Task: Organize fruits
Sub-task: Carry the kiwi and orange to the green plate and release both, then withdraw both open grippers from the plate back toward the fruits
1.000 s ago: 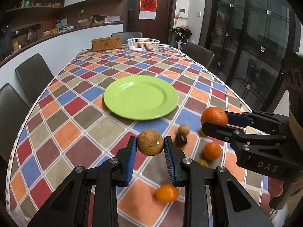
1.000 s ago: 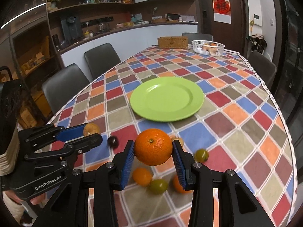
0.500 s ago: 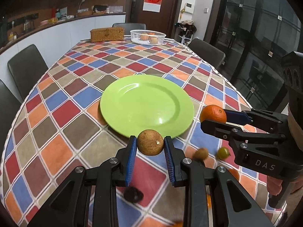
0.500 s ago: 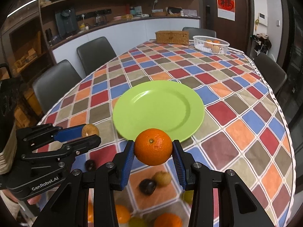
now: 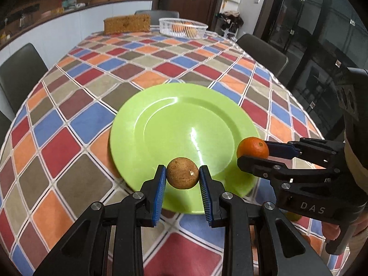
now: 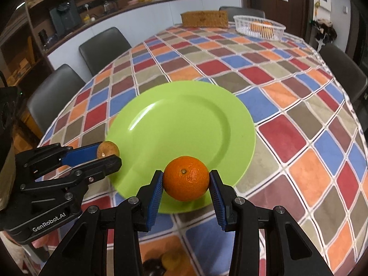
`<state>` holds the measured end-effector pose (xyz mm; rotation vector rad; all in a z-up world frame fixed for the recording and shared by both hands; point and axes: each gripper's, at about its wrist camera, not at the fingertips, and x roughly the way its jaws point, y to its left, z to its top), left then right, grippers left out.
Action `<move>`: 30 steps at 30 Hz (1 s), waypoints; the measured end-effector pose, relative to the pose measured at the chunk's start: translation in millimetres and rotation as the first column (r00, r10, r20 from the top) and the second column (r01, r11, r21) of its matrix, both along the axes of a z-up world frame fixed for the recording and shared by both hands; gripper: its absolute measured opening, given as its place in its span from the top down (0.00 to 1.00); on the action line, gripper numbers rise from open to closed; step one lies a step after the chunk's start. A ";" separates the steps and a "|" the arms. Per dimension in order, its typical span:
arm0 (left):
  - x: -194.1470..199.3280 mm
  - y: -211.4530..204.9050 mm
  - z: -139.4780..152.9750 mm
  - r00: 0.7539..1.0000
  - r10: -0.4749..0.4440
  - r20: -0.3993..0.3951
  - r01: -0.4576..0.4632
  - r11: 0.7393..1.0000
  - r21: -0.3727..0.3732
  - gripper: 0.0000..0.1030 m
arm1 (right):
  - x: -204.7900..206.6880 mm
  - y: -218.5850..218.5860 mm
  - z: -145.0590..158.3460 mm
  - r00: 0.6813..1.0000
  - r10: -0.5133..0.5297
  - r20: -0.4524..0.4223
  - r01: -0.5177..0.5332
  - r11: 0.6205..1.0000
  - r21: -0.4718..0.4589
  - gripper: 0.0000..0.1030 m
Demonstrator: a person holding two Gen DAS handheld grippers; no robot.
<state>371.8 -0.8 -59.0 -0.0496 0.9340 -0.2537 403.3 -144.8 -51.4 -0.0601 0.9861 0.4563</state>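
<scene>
The left claw [image 5: 182, 176] is closed on one round brown fruit [image 5: 182, 173] with a rough, matte skin, held over the near rim of the plate [image 5: 161, 124]. The right claw [image 6: 186, 182] is closed on one orange [image 6: 185, 178] with dimpled, glossy peel, also over the near rim. Each claw has two black fingers with ribbed blue pads [image 5: 159, 191]. The single plate is round, smooth and lime green, and lies on the desk [image 5: 96, 73], which is covered by a checked cloth. One white mesh basket [image 5: 182, 27] stands at the far end.
</scene>
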 end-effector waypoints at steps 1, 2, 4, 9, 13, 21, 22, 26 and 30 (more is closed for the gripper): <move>4.0 0.2 -3.6 1.000 -0.003 -0.014 0.003 1.000 0.000 0.72 | 4.4 0.6 -3.5 1.000 0.001 -0.010 -0.001 1.000 -0.007 0.60; 7.2 -0.2 -6.0 1.000 -0.007 -0.025 0.007 1.000 -0.003 0.72 | 7.1 1.3 -5.3 1.000 -0.001 -0.014 0.001 1.000 -0.017 0.60; 10.7 -0.7 -11.0 0.999 -0.010 -0.040 0.010 1.000 -0.002 0.72 | 10.8 2.4 -8.3 1.000 0.001 -0.017 -0.001 1.000 -0.029 0.60; 13.9 -1.6 -14.9 0.998 -0.015 -0.058 0.015 1.000 -0.002 0.66 | 14.8 3.6 -13.4 1.000 0.010 -0.028 -0.012 0.999 -0.051 0.60; 9.9 -2.9 -9.5 0.999 -0.008 -0.037 0.009 0.999 0.032 0.66 | 13.2 1.3 -10.8 1.000 0.001 -0.027 -0.002 0.999 -0.038 0.56; -20.0 -2.0 17.5 1.000 0.018 0.025 -0.019 0.999 0.050 0.66 | -9.6 -5.2 15.4 0.999 -0.008 0.043 0.009 1.000 -0.030 0.55; -26.5 -2.4 24.2 0.999 0.018 0.042 -0.020 0.999 0.046 0.66 | -14.6 -5.8 20.6 0.998 -0.008 0.059 0.010 0.999 -0.030 0.55; -49.6 -4.2 46.1 0.995 0.019 0.093 -0.023 0.999 0.041 0.64 | -37.2 -7.8 43.3 0.993 0.000 0.118 0.002 1.000 -0.018 0.55; -74.6 -5.2 67.7 0.989 0.019 0.145 -0.024 0.999 0.036 0.58 | -63.6 -9.5 66.9 0.983 0.005 0.181 -0.003 1.000 -0.008 0.55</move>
